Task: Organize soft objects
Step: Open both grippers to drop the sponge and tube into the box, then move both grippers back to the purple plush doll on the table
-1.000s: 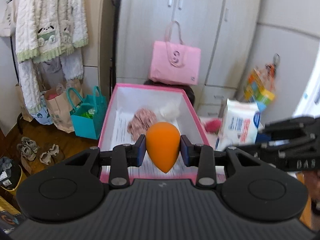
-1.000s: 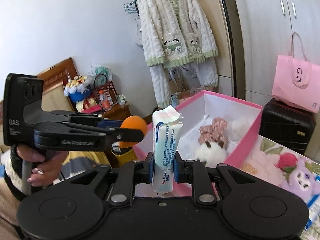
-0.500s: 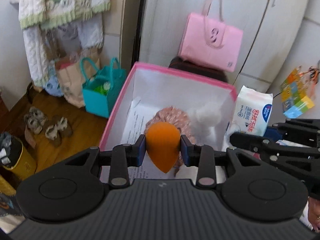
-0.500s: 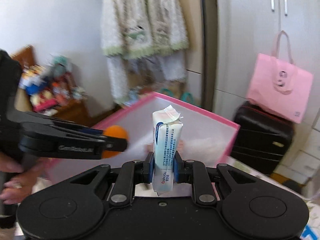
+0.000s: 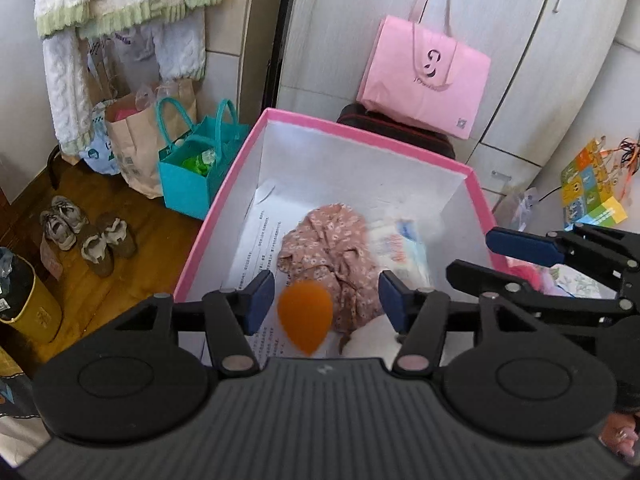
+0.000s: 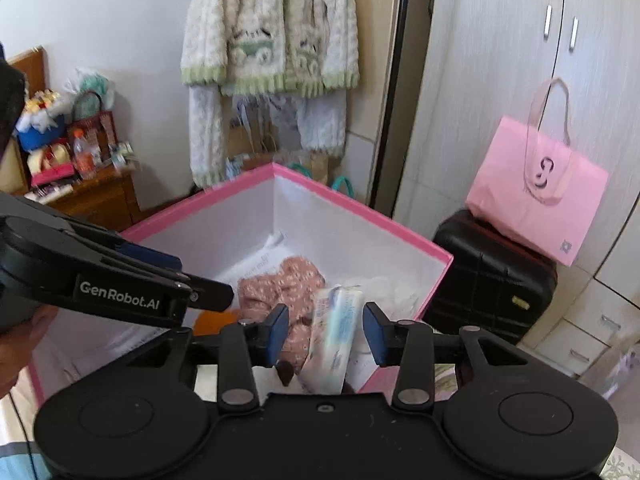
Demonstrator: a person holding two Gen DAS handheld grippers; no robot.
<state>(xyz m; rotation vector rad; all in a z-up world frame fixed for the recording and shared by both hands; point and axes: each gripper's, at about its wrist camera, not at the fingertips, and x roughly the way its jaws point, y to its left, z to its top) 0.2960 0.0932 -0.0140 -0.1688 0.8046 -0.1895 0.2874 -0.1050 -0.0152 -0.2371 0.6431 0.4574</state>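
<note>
Starting at the left, we see our left gripper (image 5: 327,298) over the pink box (image 5: 404,148) with its fingers spread apart; the orange sponge (image 5: 305,317) sits blurred between them, touching neither pad. Next comes the floral cloth (image 5: 334,252) on the box floor. Rightward, our right gripper (image 6: 325,332) also stands wide, the tissue pack (image 6: 334,340) tilted and blurred between its pads above the box.

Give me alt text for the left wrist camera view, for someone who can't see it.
The left gripper is open over a pink box, with a blurred orange sponge loose between its fingers. Inside the box lie a floral cloth and a tissue pack; the right gripper reaches in from the right.
</note>
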